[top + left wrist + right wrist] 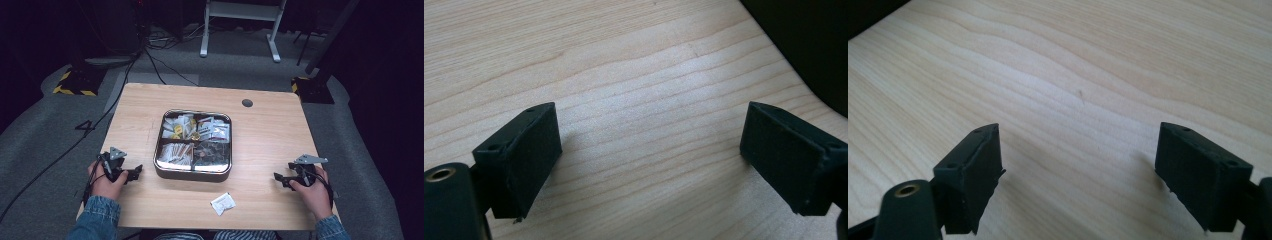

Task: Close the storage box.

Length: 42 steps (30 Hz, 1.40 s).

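item: my left gripper [136,173] and right gripper [278,177], both agape, empty (parked flanking the tray [193,172]); loose sachet [223,203] on counter [270,135], likely next.

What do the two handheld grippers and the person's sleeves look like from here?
Both the left gripper and the right gripper are black with two blocky jaws faced by flat dark pads. Each carries a grey three-cornered plate on top and trails a black cable. A brass-coloured ring shows near each jaw base. The person wears blue denim sleeves.
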Each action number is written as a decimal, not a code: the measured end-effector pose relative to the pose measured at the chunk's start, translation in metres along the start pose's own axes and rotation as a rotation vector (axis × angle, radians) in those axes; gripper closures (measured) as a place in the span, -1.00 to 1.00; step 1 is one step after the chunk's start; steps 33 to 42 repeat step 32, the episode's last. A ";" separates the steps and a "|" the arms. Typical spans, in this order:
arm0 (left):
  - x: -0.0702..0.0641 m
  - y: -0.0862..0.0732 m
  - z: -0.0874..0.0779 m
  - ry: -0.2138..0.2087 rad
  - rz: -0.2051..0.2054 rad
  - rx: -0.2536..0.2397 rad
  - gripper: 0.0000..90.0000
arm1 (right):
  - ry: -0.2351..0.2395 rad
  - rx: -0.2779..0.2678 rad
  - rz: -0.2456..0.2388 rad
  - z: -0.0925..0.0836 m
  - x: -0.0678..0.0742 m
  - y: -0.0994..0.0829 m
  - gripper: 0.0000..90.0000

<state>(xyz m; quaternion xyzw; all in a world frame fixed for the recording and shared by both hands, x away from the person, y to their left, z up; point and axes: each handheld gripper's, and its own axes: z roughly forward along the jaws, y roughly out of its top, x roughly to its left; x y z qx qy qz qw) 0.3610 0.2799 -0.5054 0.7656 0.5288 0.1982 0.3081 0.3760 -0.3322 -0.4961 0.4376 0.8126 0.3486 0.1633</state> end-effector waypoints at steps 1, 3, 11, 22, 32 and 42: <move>0.000 0.000 0.000 0.000 0.000 0.000 -0.78 | -0.001 0.001 0.001 -0.001 0.001 -0.002 -0.58; 0.000 0.000 0.000 0.000 0.000 0.000 -0.78 | -0.003 -0.003 0.001 -0.003 0.003 -0.008 -0.61; 0.000 0.000 0.000 0.000 0.000 0.000 -0.78 | -0.034 -0.023 -0.033 -0.006 0.008 -0.017 -0.69; 0.000 0.000 0.000 0.001 0.001 0.000 -0.78 | -0.041 -0.004 -0.029 -0.001 0.015 -0.016 -0.97; 0.000 0.000 0.000 -0.002 0.001 -0.001 -0.78 | -0.041 -0.003 -0.029 -0.001 0.015 -0.015 -0.98; 0.000 0.000 0.000 -0.002 0.001 -0.001 -0.78 | -0.041 -0.003 -0.029 -0.001 0.015 -0.015 -0.98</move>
